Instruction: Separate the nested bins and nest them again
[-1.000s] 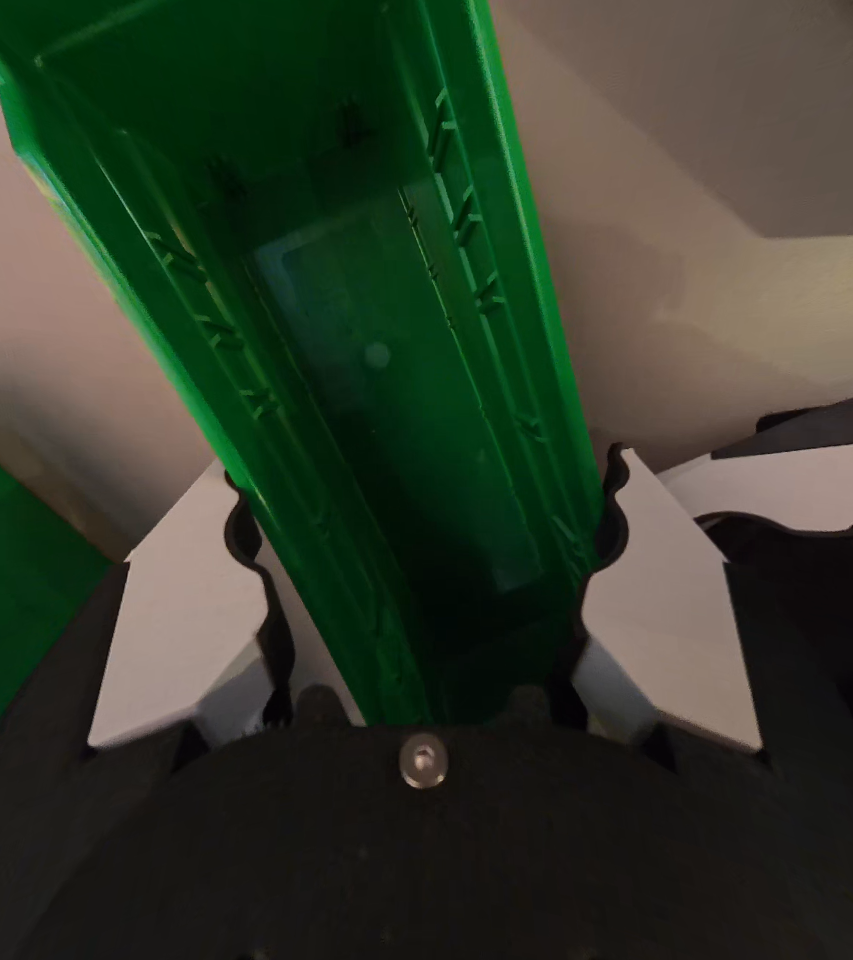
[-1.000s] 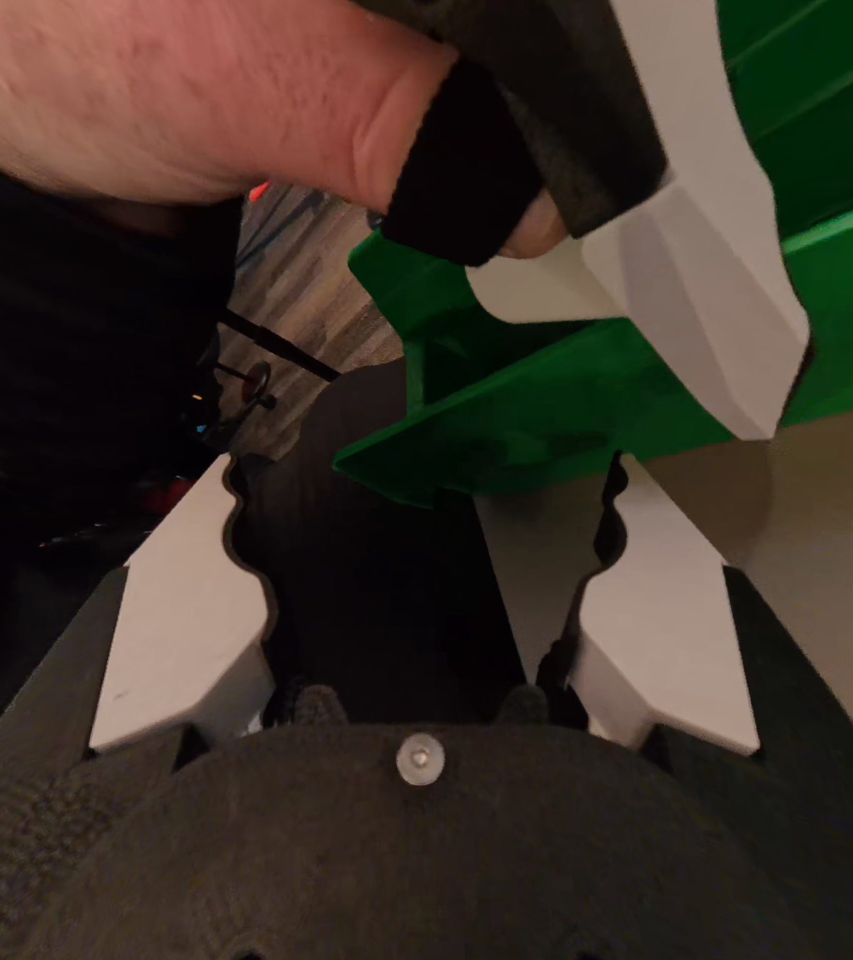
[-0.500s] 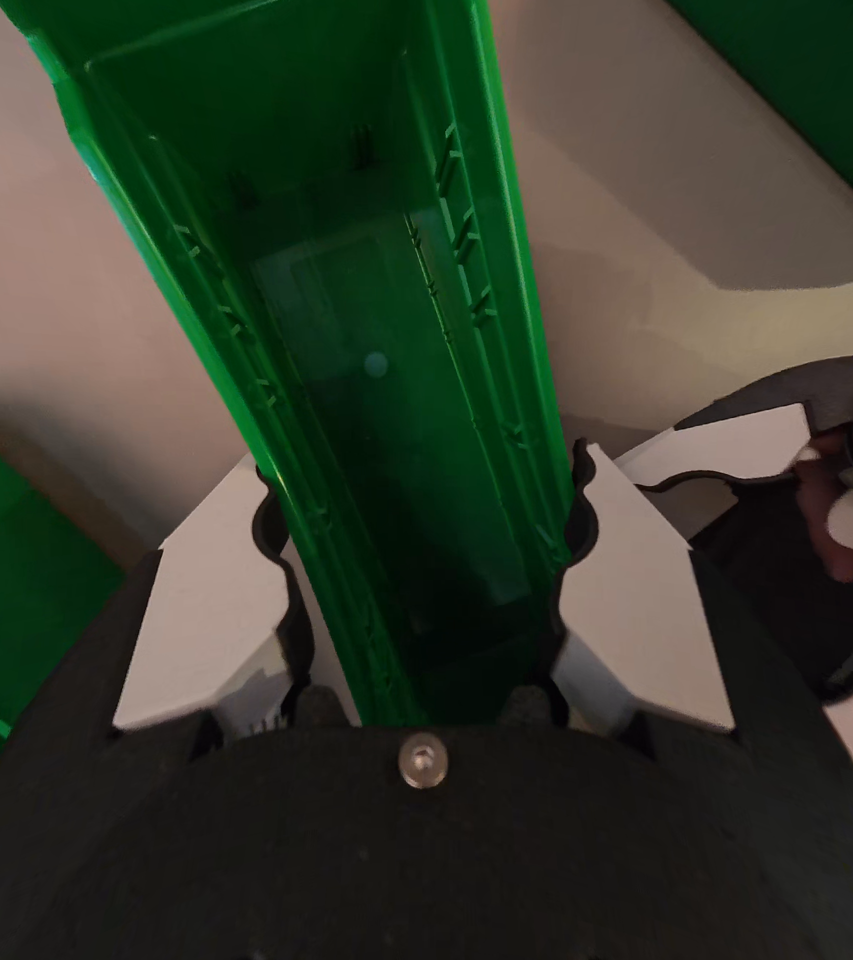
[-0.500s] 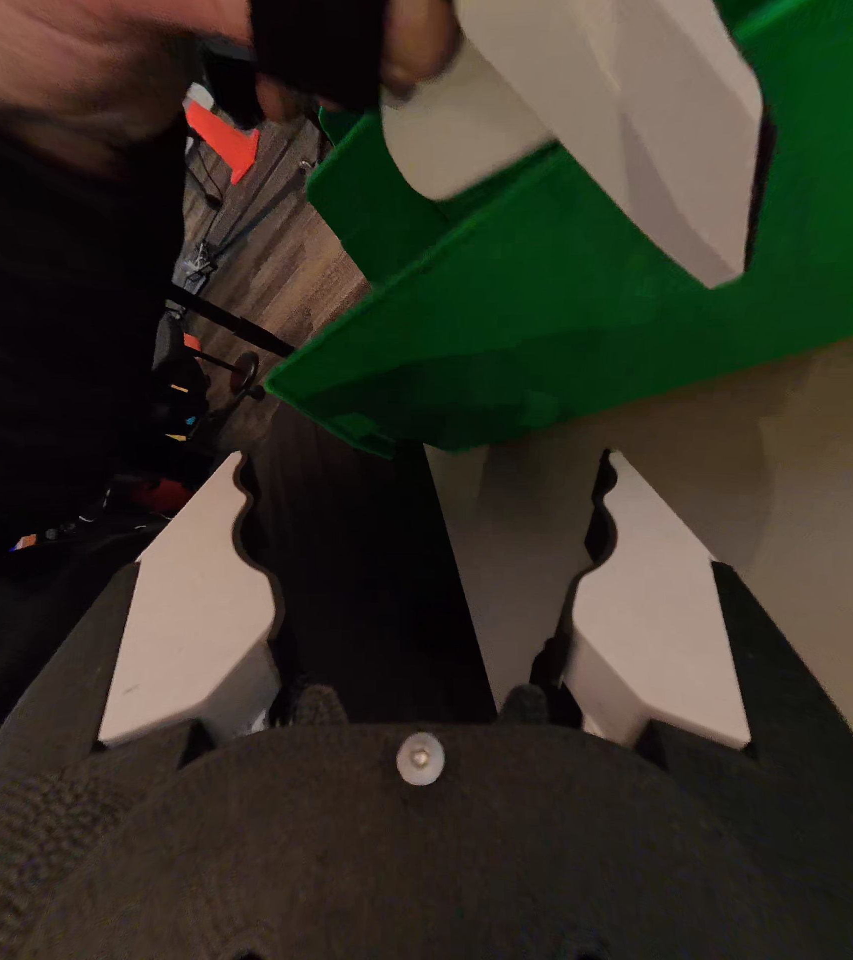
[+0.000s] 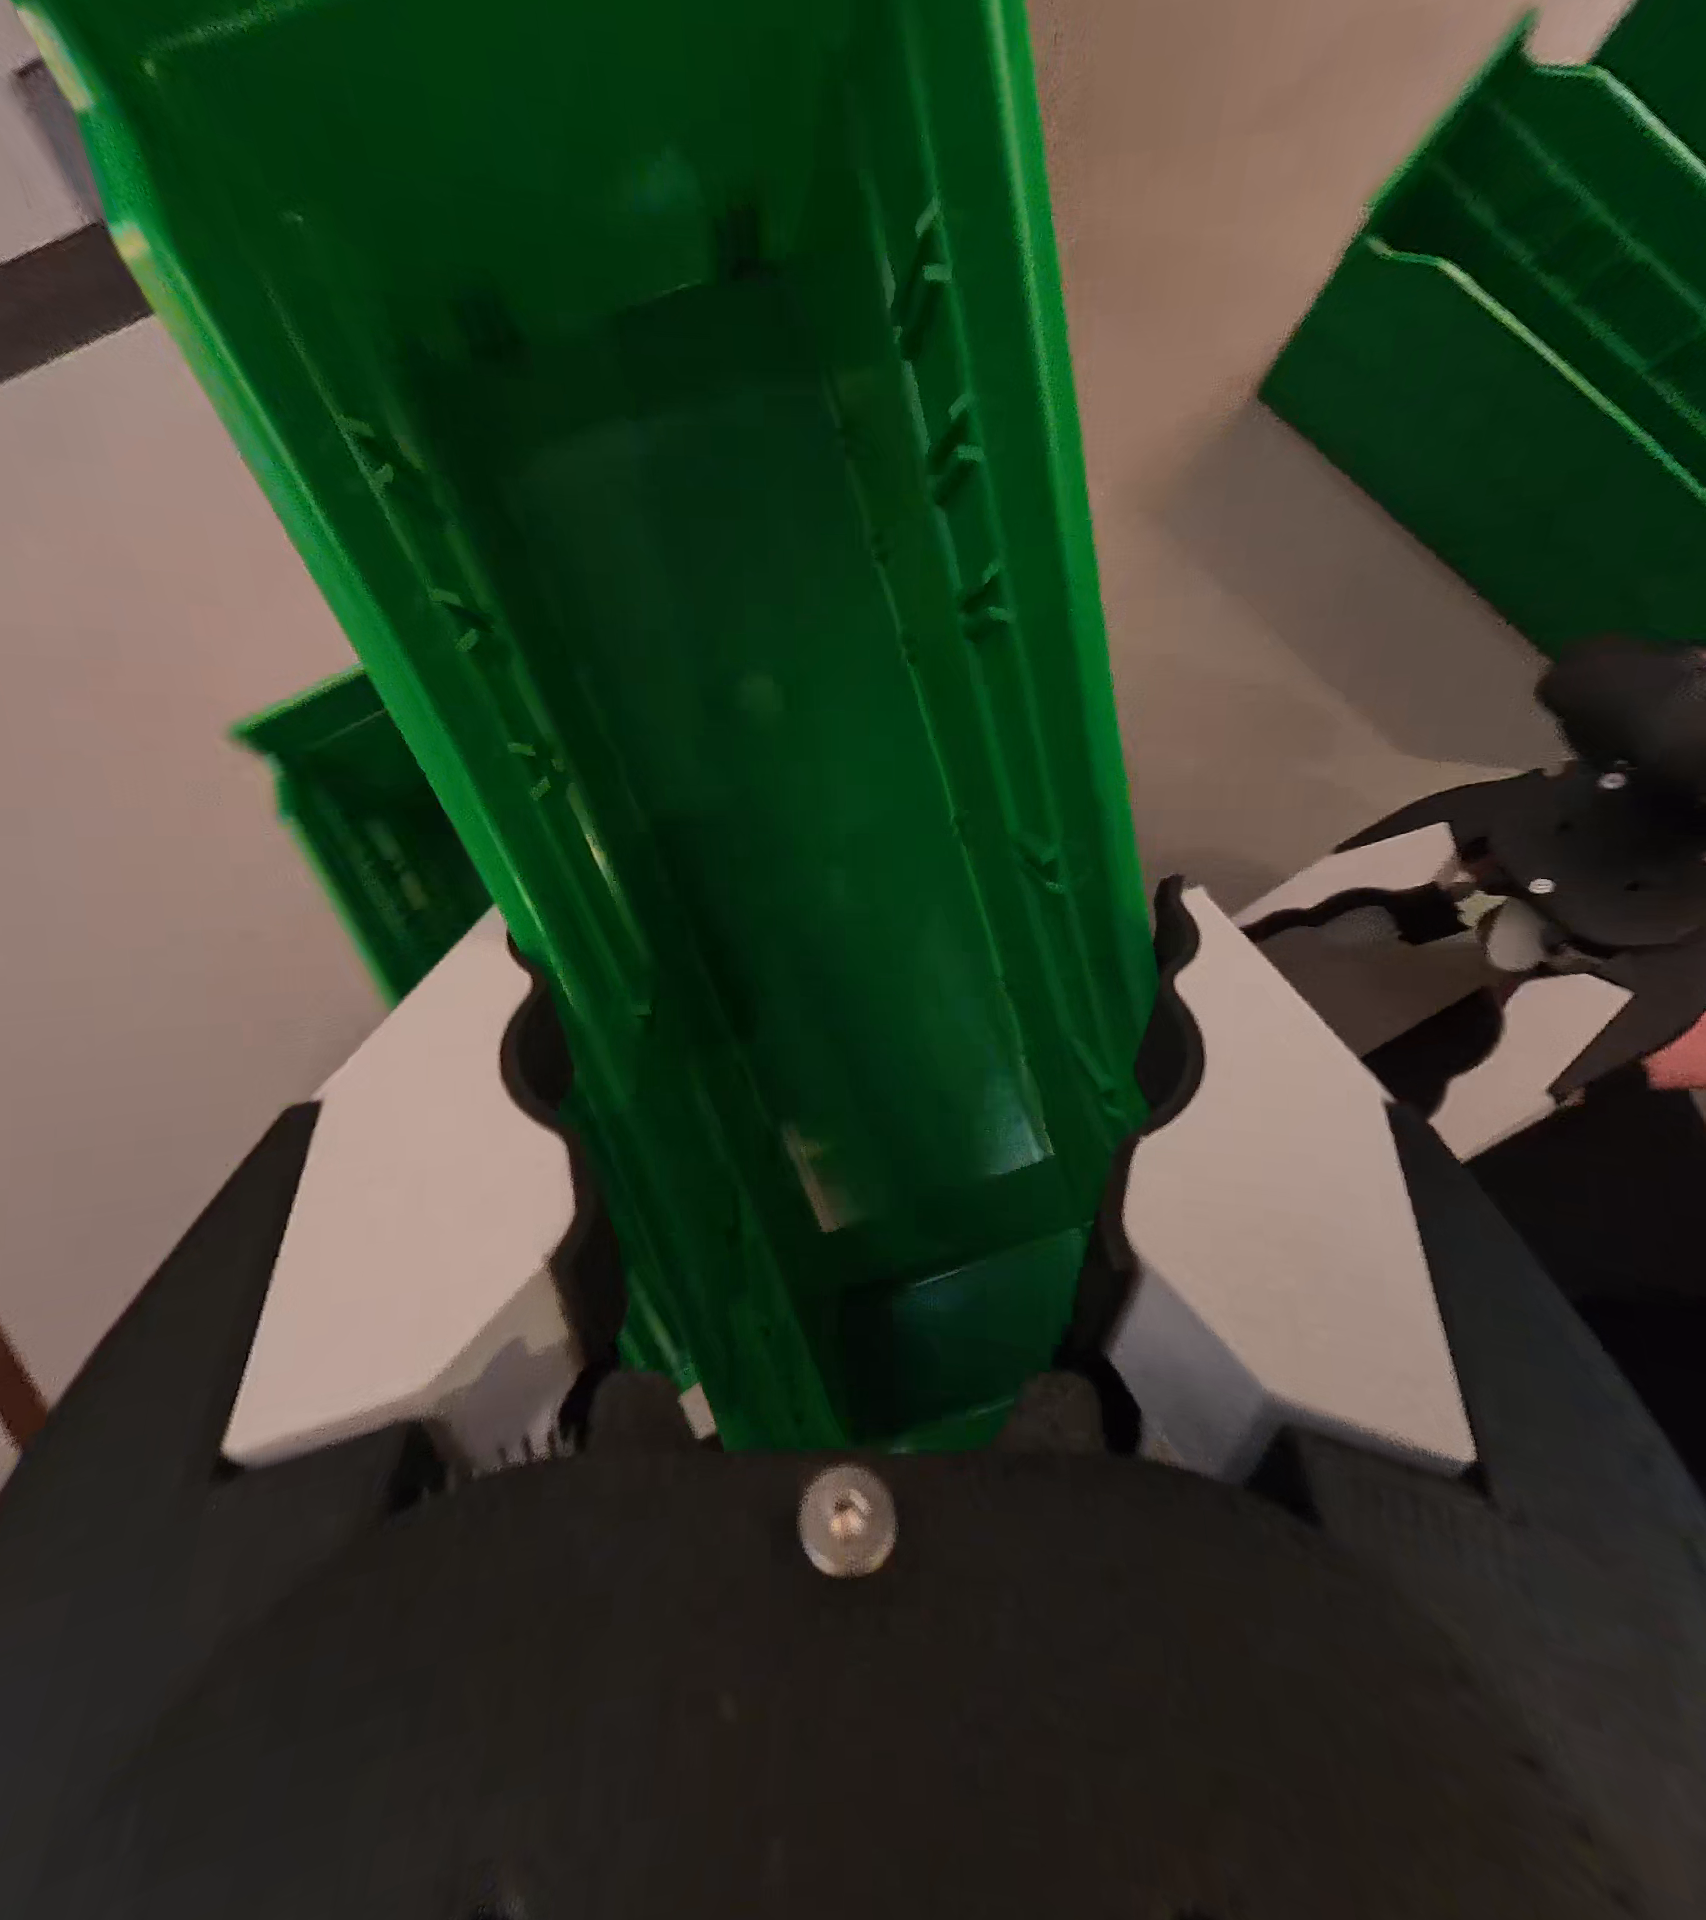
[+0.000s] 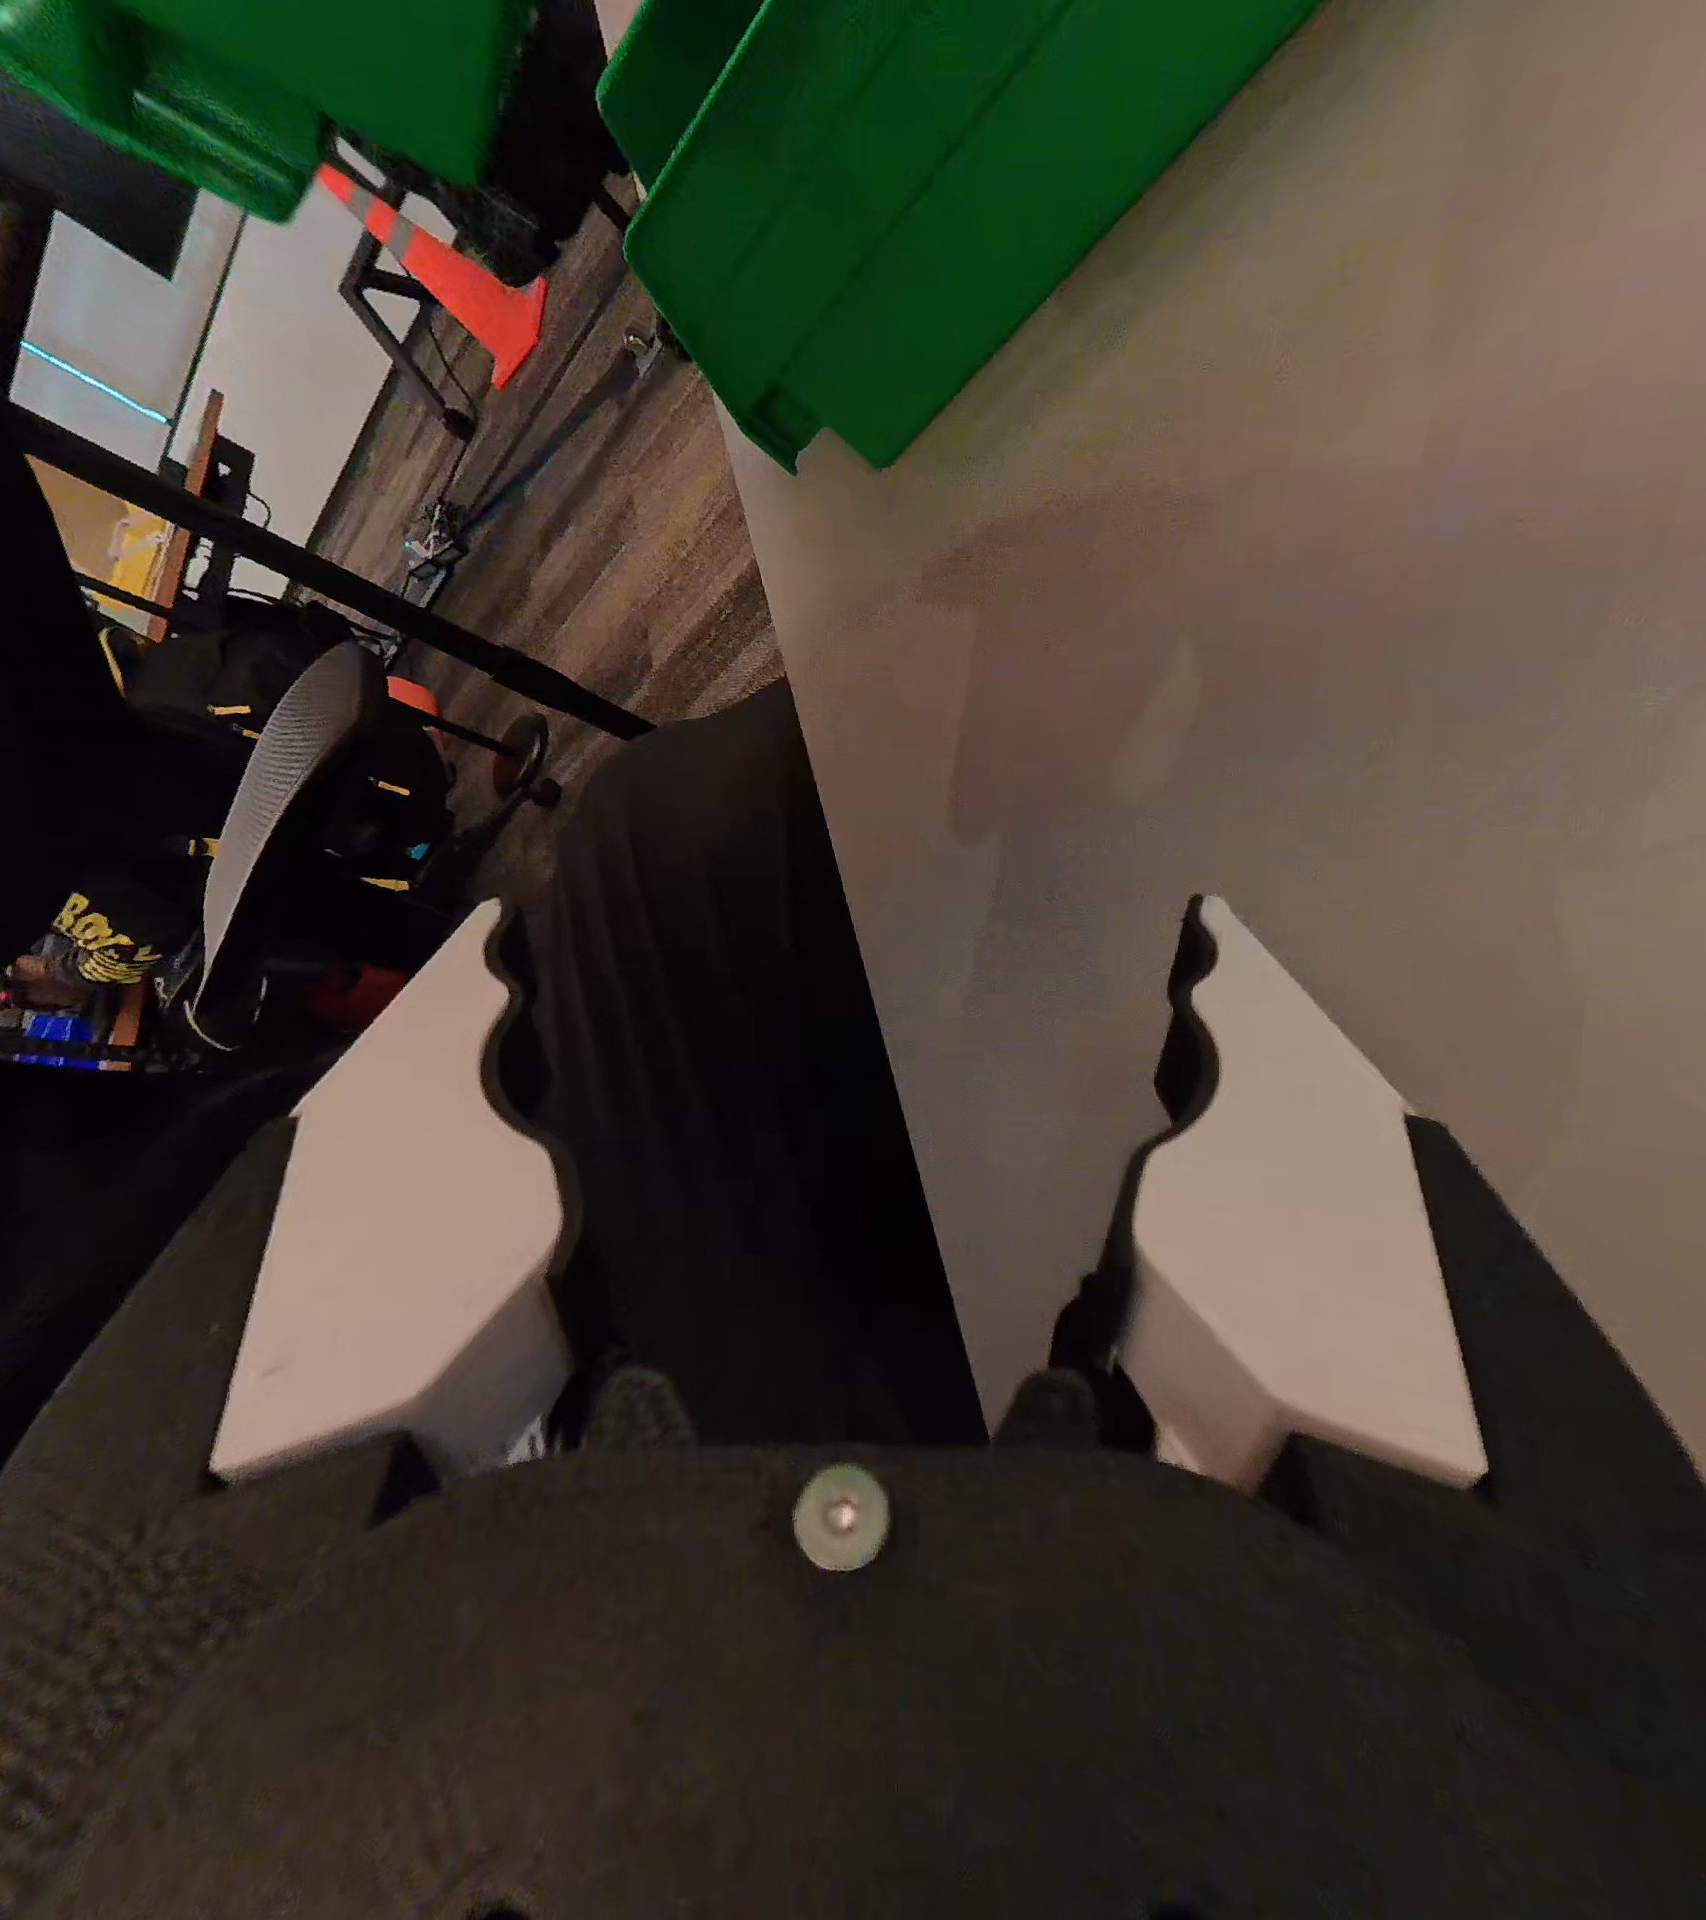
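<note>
- Left claw (image 5: 849, 997) clamped across a long narrow green bin (image 5: 724, 644), one finger on each long side wall; open top faced the camera.
- Bin held up off the pale counter (image 5: 101, 727).
- Second green bin (image 5: 361, 831) on counter behind, left of held one; larger green bin (image 5: 1555, 343) far right.
- Right claw (image 6: 844, 997) spread wide, nothing between the fingers; hung over counter's near edge.
- Right view: green bin (image 6: 890, 208) at the counter's edge, well ahead of the claw, apart from it.
- Right claw (image 5: 1514, 935) also seen from left view, low right.
</note>
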